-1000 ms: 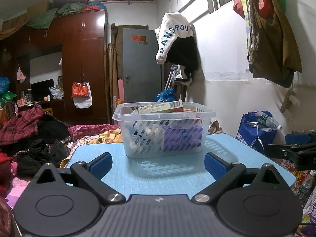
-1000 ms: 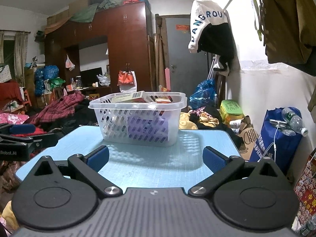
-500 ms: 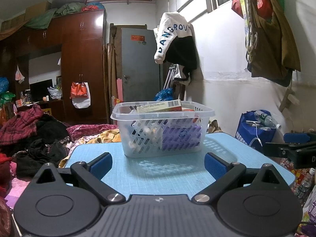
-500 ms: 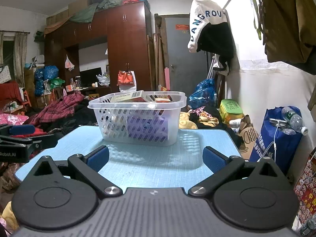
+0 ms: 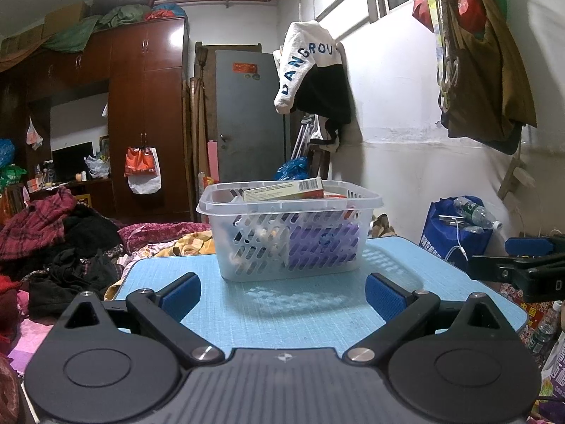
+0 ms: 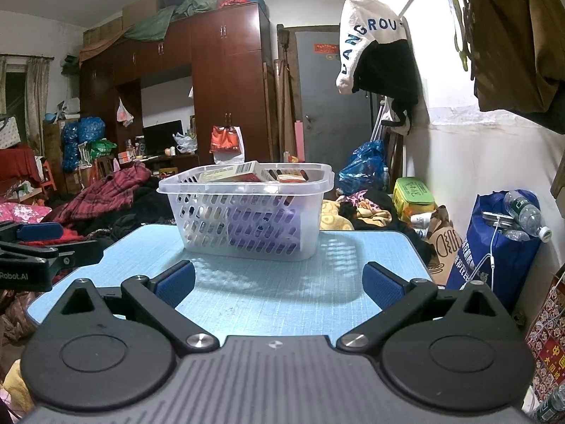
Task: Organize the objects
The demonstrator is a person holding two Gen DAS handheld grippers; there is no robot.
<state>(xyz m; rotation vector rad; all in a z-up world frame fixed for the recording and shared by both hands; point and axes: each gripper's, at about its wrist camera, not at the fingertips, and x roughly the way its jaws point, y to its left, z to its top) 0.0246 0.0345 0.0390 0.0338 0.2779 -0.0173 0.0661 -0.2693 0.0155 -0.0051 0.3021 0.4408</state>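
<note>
Left wrist view: a basket point(image 5: 289, 233) holding boxes point(image 5: 283, 190) is sitting on the blue table point(image 5: 303, 311), with the left gripper point(image 5: 282, 293) hovering near it, spread wide and empty.

Right wrist view: the right gripper point(image 6: 279, 284) is likewise gaping empty before the basket point(image 6: 247, 212).

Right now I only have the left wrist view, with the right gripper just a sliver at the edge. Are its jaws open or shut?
Observer: Open. The right wrist view shows the right gripper with jaws wide apart and nothing between them.
Operator: Anything beyond the table at its far right corner?
Observer: A green box sits among the floor clutter there.
Operator: And far left?
Observer: A curtain hangs at a window.
</note>
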